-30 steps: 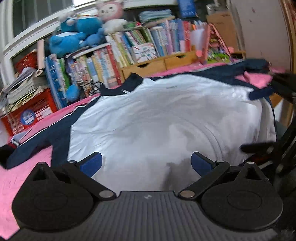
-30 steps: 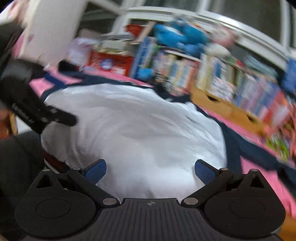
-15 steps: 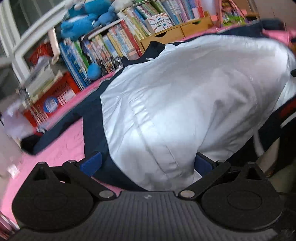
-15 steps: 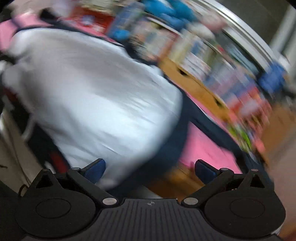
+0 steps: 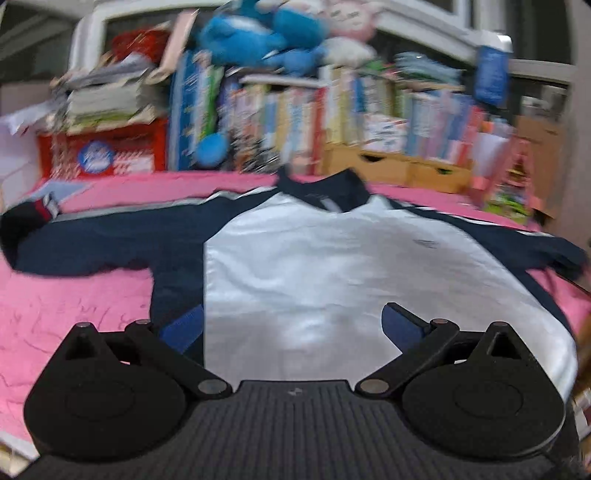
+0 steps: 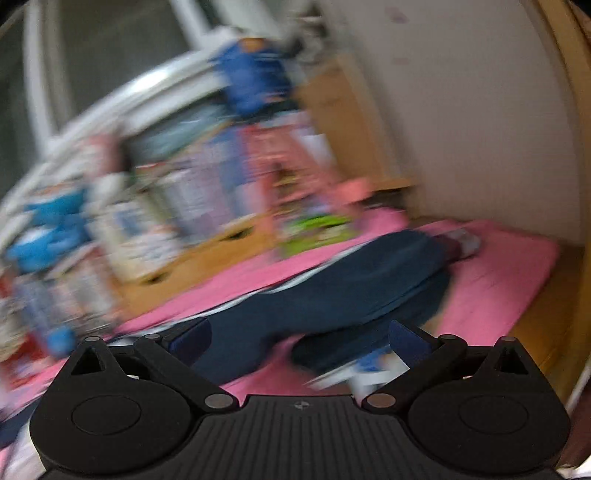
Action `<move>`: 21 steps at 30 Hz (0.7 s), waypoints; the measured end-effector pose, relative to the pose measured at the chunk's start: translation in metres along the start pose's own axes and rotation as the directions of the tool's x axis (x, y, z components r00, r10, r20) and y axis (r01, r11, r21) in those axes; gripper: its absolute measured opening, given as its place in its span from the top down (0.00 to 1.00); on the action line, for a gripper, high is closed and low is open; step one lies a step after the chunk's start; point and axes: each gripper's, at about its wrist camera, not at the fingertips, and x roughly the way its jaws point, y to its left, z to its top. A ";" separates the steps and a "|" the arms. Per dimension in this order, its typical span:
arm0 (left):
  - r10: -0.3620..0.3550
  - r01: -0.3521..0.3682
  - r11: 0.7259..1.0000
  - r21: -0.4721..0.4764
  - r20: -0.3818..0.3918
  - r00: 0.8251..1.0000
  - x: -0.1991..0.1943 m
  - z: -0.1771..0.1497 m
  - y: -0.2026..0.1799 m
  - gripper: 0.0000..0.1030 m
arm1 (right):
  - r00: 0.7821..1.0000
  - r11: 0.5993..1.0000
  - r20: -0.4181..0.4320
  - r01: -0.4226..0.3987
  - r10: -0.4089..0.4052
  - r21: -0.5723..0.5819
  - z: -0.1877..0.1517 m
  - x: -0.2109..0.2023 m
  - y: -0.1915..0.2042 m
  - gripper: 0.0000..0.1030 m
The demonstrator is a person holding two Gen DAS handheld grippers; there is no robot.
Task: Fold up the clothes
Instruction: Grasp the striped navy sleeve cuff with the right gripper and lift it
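Note:
A white jacket [image 5: 332,273] with navy sleeves and collar lies spread flat, front up, on a pink bedcover [image 5: 66,306]. Its left sleeve [image 5: 92,240] stretches out to the left. My left gripper [image 5: 291,325] is open and empty above the jacket's lower hem. In the blurred right wrist view, the jacket's navy right sleeve [image 6: 340,291] lies bent on the pink cover. My right gripper [image 6: 299,339] is open and empty just above that sleeve.
A row of books [image 5: 332,110], wooden drawers [image 5: 399,170], a red box [image 5: 103,155] and plush toys [image 5: 258,33] line the far edge of the bed. A pale wall [image 6: 480,110] and a wooden bed edge [image 6: 546,317] stand to the right.
The left gripper has swung back to face the jacket squarely, which now lies flat with sleeves spread. The right gripper has swung right, from the white body to the navy right sleeve.

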 end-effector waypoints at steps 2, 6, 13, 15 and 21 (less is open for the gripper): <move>0.026 -0.028 0.998 -0.048 -0.028 0.999 0.012 0.001 0.007 0.00 | 0.996 0.996 -0.006 0.086 -0.086 0.008 0.014 0.023 -0.008 0.00; 0.067 -0.072 0.994 -0.077 -0.066 0.996 0.030 0.004 0.019 0.00 | 0.980 0.978 -0.001 0.198 -0.198 0.061 0.031 0.056 -0.027 0.00; 0.178 -0.175 0.983 0.057 -0.051 0.983 0.051 -0.011 0.010 0.00 | 0.958 0.955 -0.091 0.280 -0.272 0.100 0.047 0.121 -0.046 0.47; 0.161 -0.160 0.986 0.049 -0.036 0.986 0.051 -0.012 0.011 0.00 | 0.944 0.942 -0.098 0.324 -0.315 0.087 0.051 0.131 -0.043 0.61; 0.115 -0.114 0.991 0.066 -0.007 0.993 0.051 -0.015 0.015 0.00 | 0.956 0.959 0.080 0.284 -0.284 0.005 0.063 0.105 0.006 0.78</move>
